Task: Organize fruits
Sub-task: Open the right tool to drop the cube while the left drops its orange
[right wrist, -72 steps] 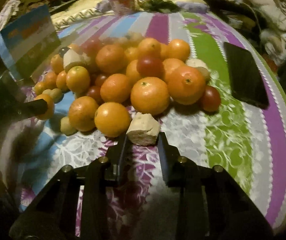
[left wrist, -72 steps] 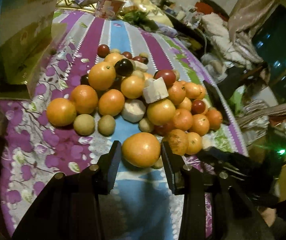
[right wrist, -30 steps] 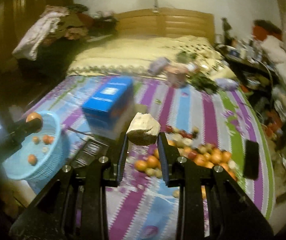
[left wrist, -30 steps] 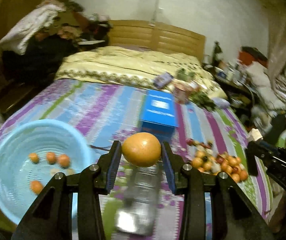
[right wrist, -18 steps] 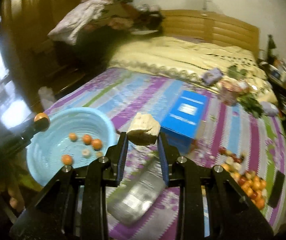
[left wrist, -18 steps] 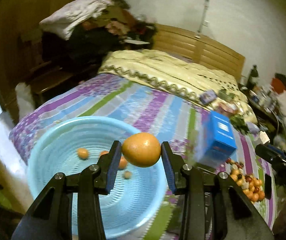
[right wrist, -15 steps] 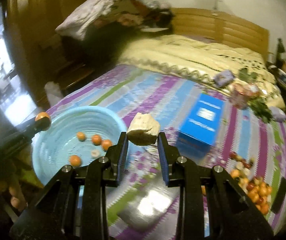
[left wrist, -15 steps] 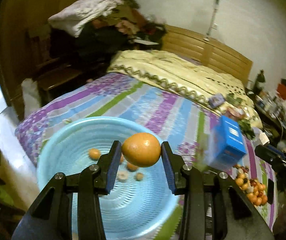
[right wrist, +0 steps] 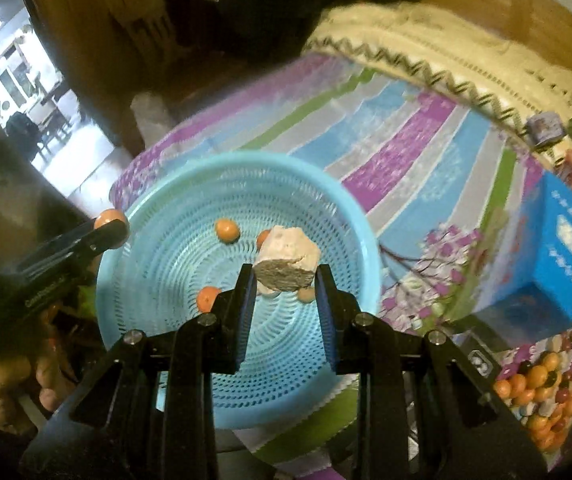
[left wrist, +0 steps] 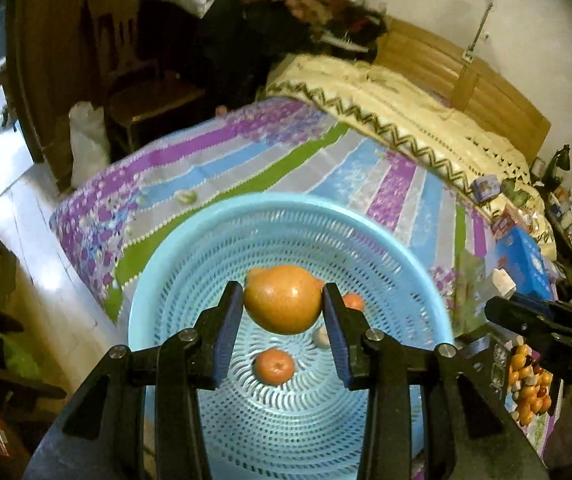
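1. The left gripper (left wrist: 282, 314) has its jaws clamped on a large orange fruit (left wrist: 281, 299), one pad on each side. The right gripper (right wrist: 284, 285) has its jaws pinched close on a pale, rough-cut chunk (right wrist: 287, 259).
2. Half a second ago the blue basket (left wrist: 189, 248) lay mostly ahead of the left jaws; it now fills the space directly under and around them. In the right wrist view it has likewise slid from the left side to beneath the jaws. Neither grip has changed.
3. Inside the basket, just below the left jaws, lies a small orange (left wrist: 274, 366). A pale round fruit (left wrist: 321, 337) sits beside the right pad, and another orange (left wrist: 353, 301) peeps out behind it.
4. The right wrist view shows further small oranges on the basket floor, one (right wrist: 227, 231) beyond the jaws to the left.
5. Right of the jaws in that view stands a blue box (right wrist: 548, 264) on the striped bedspread (right wrist: 406, 140).
6. Near that box, at the lower right, sits the remaining fruit pile (right wrist: 542, 396).
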Action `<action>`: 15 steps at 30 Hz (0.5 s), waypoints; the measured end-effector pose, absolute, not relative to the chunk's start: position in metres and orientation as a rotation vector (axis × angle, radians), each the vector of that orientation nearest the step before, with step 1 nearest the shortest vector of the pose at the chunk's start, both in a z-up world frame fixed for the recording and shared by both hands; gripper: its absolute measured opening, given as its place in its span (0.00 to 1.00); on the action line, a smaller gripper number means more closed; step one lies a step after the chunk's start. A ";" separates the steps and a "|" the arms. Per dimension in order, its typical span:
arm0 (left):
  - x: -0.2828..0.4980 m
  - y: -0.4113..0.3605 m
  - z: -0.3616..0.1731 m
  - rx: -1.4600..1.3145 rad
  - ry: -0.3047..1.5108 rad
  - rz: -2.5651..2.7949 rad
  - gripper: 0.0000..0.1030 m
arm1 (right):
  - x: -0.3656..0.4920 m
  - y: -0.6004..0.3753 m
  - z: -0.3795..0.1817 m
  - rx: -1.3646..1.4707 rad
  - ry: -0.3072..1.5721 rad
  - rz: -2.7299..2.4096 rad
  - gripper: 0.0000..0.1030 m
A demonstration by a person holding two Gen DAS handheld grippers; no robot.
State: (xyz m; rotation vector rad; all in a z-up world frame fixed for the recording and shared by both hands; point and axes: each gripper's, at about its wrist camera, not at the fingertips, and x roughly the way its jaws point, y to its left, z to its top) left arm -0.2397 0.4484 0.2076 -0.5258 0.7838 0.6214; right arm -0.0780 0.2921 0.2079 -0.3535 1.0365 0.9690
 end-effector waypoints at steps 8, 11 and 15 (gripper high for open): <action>-0.228 0.463 0.167 -0.547 0.921 0.568 0.41 | -0.081 0.311 0.180 -0.411 1.162 0.973 0.30; -0.227 0.465 0.158 -0.560 0.941 0.559 0.41 | -0.081 0.314 0.173 -0.426 1.179 0.971 0.30; -0.225 0.468 0.147 -0.567 0.964 0.554 0.41 | -0.081 0.318 0.169 -0.433 1.190 0.968 0.30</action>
